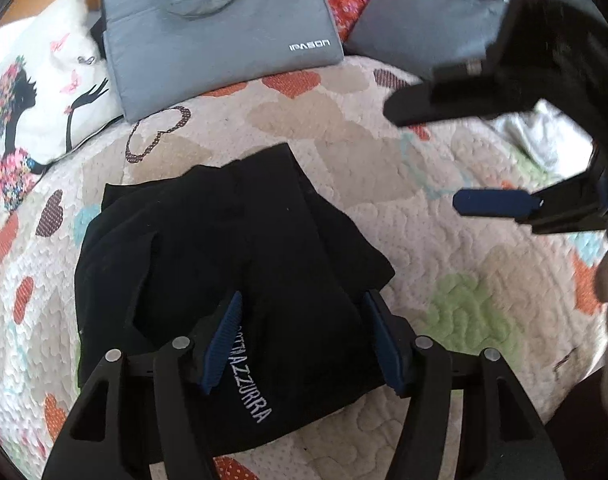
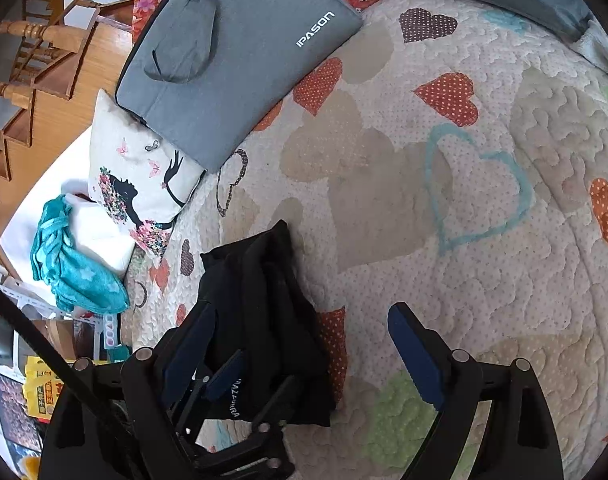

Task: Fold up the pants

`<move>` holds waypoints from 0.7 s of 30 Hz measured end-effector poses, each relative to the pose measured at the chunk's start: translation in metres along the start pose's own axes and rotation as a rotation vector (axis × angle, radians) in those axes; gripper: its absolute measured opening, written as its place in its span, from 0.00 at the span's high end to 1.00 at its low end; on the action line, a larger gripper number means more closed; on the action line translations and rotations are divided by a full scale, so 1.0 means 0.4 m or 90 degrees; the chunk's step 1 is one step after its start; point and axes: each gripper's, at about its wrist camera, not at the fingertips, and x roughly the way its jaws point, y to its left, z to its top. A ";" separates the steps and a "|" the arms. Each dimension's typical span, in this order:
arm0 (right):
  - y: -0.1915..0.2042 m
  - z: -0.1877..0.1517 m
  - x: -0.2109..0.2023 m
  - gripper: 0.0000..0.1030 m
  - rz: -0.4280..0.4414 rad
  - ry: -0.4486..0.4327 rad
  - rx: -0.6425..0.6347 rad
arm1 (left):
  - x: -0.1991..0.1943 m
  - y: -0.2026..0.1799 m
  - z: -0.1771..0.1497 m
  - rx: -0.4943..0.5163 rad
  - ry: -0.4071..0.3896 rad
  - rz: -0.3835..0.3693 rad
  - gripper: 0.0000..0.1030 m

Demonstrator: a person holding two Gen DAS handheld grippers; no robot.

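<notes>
The black pants [image 1: 232,264] lie bundled in a rough fold on the heart-patterned quilt [image 1: 384,184] of the bed, lettered end nearest the left claw [image 1: 304,344]; that claw's blue pads stand apart over the cloth, gripping nothing. The right claw [image 2: 300,352] hangs spread wide beside the pants; a grey laptop bag [image 1: 208,32] and a printed pillow [image 1: 36,92] lie beyond.

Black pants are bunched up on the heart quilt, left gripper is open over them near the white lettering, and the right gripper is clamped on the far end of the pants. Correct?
Not quite. The right gripper holds nothing: the right wrist view shows its jaws wide open, above the quilt beside the pants. The rest stands: the left gripper is open over them by the lettering.
</notes>
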 end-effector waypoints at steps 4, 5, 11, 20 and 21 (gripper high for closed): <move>-0.001 -0.002 0.004 0.10 -0.005 0.000 -0.002 | -0.007 0.009 0.005 -0.022 -0.011 -0.010 0.56; 0.000 -0.004 0.005 0.10 -0.007 0.000 -0.002 | -0.014 0.018 0.008 -0.037 -0.014 -0.027 0.66; -0.004 -0.006 0.012 0.10 -0.014 0.004 -0.001 | -0.059 0.071 0.017 -0.107 -0.039 -0.077 0.91; -0.010 -0.009 0.038 0.10 -0.007 0.023 0.006 | -0.057 0.105 0.009 -0.160 -0.037 -0.132 0.87; -0.011 -0.010 0.043 0.10 -0.006 0.026 0.008 | -0.055 0.105 0.007 -0.163 -0.035 -0.138 0.85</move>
